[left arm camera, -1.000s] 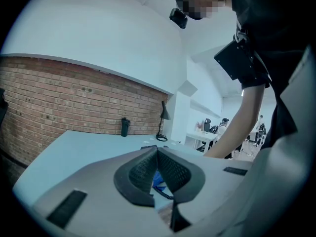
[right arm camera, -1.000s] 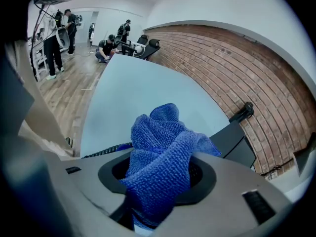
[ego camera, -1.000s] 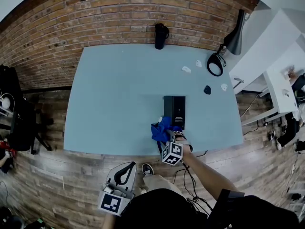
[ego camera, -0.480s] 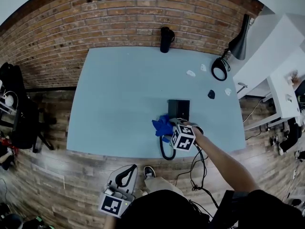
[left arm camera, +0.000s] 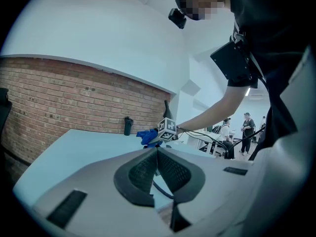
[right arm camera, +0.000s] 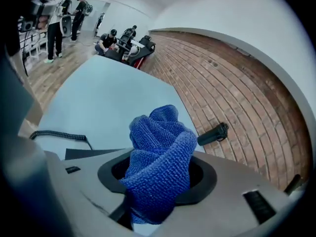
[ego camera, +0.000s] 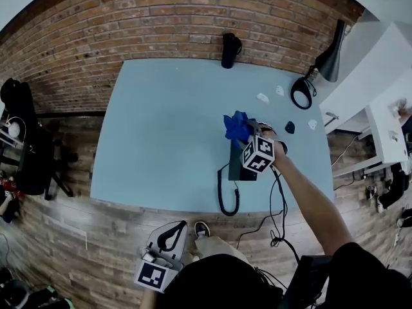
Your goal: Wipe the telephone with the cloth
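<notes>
Over the phone (ego camera: pixel 237 167), far end, the cloth (ego camera: pixel 236 126) is pinched by the right hand-held gripper (ego camera: pixel 250 132); left hand-held gripper (ego camera: pixel 168 235) pressed together, empty. Unbraced, the phone could be dragged across the tabletop (ego camera: pixel 167 127).

The right arm (ego camera: pixel 302 192), bare below a dark sleeve, stretched forward from the near edge of the pale blue table (ego camera: pixel 161 127) towards its right half. Its right gripper (ego camera: pixel 250 132) pointed away from the person, and its jaws were clamped on a bunched blue knitted cloth (right arm camera: pixel 160 157). The left gripper (ego camera: pixel 170 229) hung low beside the torso, short of the table's near edge, with its jaws pressed together and nothing between them.
</notes>
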